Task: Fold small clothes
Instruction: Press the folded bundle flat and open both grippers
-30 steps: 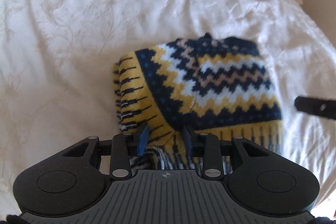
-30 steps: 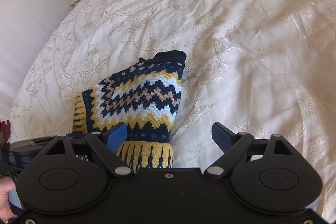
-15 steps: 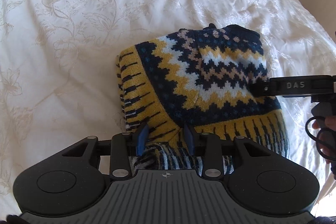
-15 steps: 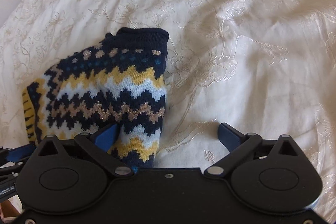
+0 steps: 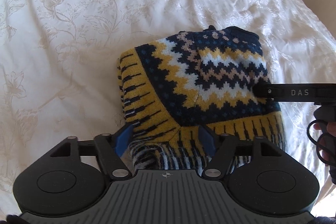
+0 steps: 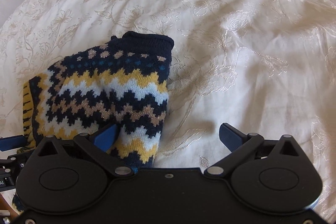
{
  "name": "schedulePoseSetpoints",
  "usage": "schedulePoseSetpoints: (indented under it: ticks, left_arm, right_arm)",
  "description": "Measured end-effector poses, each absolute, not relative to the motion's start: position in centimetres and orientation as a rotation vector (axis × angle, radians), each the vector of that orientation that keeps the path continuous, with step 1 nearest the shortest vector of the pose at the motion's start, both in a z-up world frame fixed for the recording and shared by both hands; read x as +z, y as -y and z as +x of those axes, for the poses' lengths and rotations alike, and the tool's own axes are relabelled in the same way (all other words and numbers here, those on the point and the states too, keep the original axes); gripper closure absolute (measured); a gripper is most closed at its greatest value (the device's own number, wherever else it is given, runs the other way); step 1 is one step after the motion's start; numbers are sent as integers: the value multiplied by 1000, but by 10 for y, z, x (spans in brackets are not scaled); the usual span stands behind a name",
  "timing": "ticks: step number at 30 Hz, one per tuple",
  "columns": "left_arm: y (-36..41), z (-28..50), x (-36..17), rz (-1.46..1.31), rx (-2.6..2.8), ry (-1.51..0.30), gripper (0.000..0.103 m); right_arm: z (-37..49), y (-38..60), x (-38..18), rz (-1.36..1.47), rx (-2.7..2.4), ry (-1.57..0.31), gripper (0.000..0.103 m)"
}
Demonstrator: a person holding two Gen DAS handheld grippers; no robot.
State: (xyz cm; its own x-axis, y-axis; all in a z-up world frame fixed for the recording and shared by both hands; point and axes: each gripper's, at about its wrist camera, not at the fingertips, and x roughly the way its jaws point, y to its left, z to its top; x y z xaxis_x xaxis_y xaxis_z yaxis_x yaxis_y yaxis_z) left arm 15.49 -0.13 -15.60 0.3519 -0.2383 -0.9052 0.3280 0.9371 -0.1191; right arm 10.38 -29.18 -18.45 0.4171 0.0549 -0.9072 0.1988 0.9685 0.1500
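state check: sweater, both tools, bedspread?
knit sweater: folded into a compact bundle, lying on the bedspread
left tool: open, fingers either side of the sweater's yellow hem
right tool: open wide, one finger resting on the sweater, the other over bare bedspread
bedspread: spread flat, lightly wrinkled

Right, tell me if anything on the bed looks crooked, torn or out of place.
Nothing torn or spilled. The knitted sweater lies folded on the white bedspread, but unevenly: a striped bunch of knit sticks out at its near edge, between the open left tongs. The right tongs are open too.
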Motion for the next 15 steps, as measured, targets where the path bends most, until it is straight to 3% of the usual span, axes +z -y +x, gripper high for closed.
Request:
schedulePoseSetpoints:
  ticks: [4,6,8,15]
  left_arm:
    - [-3,143,-143,89,-343,-1144,26]
    - [-5,136,-134,90,-326,-1143,12]
    - [-6,128,-124,92,-316,-1128,6]
    - [-5,101,-93,96,-269,-1108,5]
  right_arm:
    - [81,296,-162,257,-87,-1079,1]
    - [69,295,-151,271,-80,-1051,1]
    - [56,293,-139,288,-76,-1030,1]
    - [21,284,-108,329,-52,-1013,1]
